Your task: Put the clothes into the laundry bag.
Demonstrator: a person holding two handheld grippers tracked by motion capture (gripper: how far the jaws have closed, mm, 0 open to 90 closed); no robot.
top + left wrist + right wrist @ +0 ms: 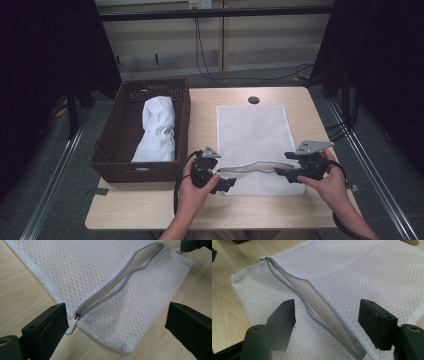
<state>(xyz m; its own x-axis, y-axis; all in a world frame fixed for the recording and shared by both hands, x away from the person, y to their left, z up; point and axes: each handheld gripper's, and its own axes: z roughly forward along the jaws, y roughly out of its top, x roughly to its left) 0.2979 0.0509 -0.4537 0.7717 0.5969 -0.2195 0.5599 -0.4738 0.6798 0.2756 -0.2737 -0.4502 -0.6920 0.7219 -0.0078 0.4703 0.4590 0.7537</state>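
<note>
A white mesh laundry bag (252, 140) lies flat on the wooden table, its grey zipper (255, 166) unzipped along the near edge. My left gripper (226, 184) sits at the bag's near left corner, jaws open, with the zipper pull (75, 316) and corner (120, 322) lying between them, untouched. My right gripper (281, 171) is at the near right end, jaws open and straddling the gaping zipper tapes (322, 312) without pressing them. A rolled white cloth (157, 127) lies in the brown wicker basket (111, 150).
The basket stands on the left part of the table (200, 205). A round cable hole (253, 100) sits at the table's far edge. Cables hang against the back wall. Metal rails run along both sides on the floor.
</note>
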